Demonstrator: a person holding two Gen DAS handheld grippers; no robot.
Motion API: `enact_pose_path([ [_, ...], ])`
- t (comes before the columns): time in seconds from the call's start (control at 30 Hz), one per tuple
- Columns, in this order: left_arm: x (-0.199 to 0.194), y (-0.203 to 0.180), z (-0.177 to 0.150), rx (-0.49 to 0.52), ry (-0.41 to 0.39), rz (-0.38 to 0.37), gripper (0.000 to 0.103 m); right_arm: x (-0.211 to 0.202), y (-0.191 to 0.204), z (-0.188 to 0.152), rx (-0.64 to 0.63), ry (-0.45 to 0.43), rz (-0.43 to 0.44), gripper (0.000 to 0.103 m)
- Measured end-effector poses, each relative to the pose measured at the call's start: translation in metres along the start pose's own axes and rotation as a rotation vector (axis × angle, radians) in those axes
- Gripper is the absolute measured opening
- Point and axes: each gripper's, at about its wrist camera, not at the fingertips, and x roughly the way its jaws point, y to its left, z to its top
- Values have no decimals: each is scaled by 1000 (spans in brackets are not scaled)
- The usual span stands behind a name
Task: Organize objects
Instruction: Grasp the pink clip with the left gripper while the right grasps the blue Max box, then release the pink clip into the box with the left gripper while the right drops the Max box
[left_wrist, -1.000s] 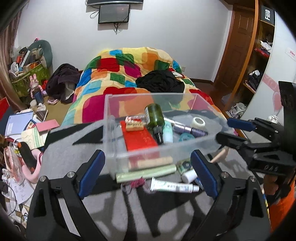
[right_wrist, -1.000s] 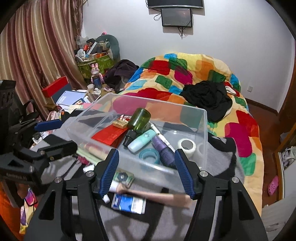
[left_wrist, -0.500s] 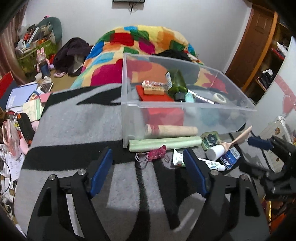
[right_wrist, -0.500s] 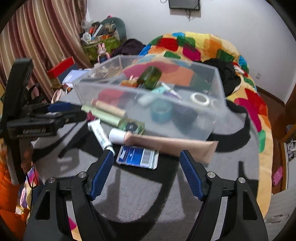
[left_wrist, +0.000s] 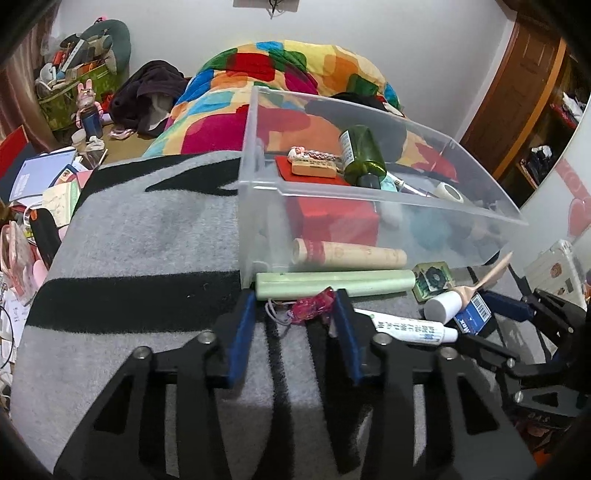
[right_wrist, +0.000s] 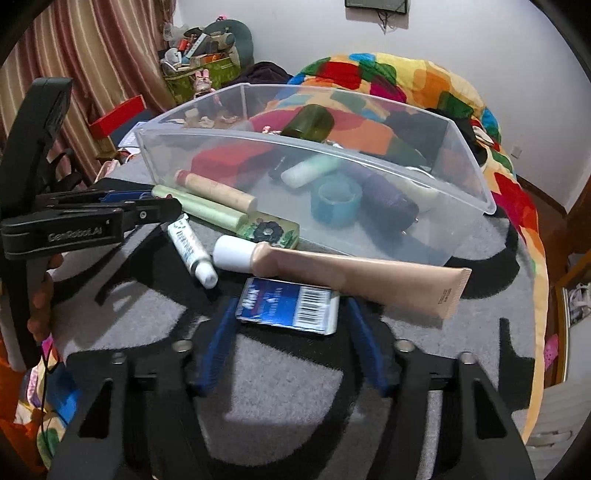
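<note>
A: State of the left hand-held gripper (left_wrist: 295, 308)?
B: Lowered onto the grey-and-black blanket (left_wrist: 147, 258). Its blue pads stand on either side of a small pink trinket (left_wrist: 312, 304), partly parted; contact with the trinket cannot be confirmed.
A: The right hand-held gripper (right_wrist: 291, 328)?
B: Released, its fingers spread to either side of the blue barcoded packet (right_wrist: 288, 306), not clamping it.
A: Position of the remaining items?
B: The beige tube (right_wrist: 351, 275) lies across the packet's far edge. The white tube (right_wrist: 190, 251) and green stick (left_wrist: 334, 282) lie beside the clear bin (left_wrist: 369, 194), outside it. A dark green bottle (left_wrist: 360, 155) lies inside.
</note>
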Motion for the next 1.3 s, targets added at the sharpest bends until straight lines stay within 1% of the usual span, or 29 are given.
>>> enact_pose_path([
  [0.03, 0, 1, 1, -5, -3, -4, 37, -1, 1, 0, -1, -1, 0, 46],
  [0.07, -1, 2, 0, -10, -5, -8, 32, -2, 0, -1, 0, -3, 2, 46],
  [0.1, -2, 4, -1, -16, -8, -13, 25, -2, 0, -2, 3, -6, 4, 46],
  [0.13, -3, 5, -2, -21, -9, -22, 22, -2, 0, -2, 4, -7, 3, 46],
  [0.27, -13, 13, -10, -54, -13, -54, 22, -8, -2, -6, 11, -14, 9, 46],
  [0.3, -16, 14, -12, -59, -16, -58, 15, -11, -3, -7, 14, -17, 11, 46],
  [0.33, -19, 15, -14, -59, -17, -64, 10, -13, -4, -7, 16, -20, 12, 46],
  [0.47, -35, 13, -16, -43, -46, -61, 8, -25, -9, -7, 36, -45, 22, 46],
  [0.63, -60, 2, -13, -5, -106, -65, 8, -41, -11, -1, 49, -90, 31, 46],
  [0.83, -87, -7, 1, 40, -183, -81, 8, -62, -10, 9, 48, -156, 36, 46],
  [0.97, -98, -12, 15, 50, -224, -103, 8, -72, -12, 22, 51, -205, 28, 46],
  [1.17, -103, -15, 38, 67, -291, -100, 8, -74, -19, 46, 79, -251, 7, 46],
  [1.3, -93, -12, 54, 56, -302, -97, 8, -64, -23, 61, 101, -250, -19, 46],
])
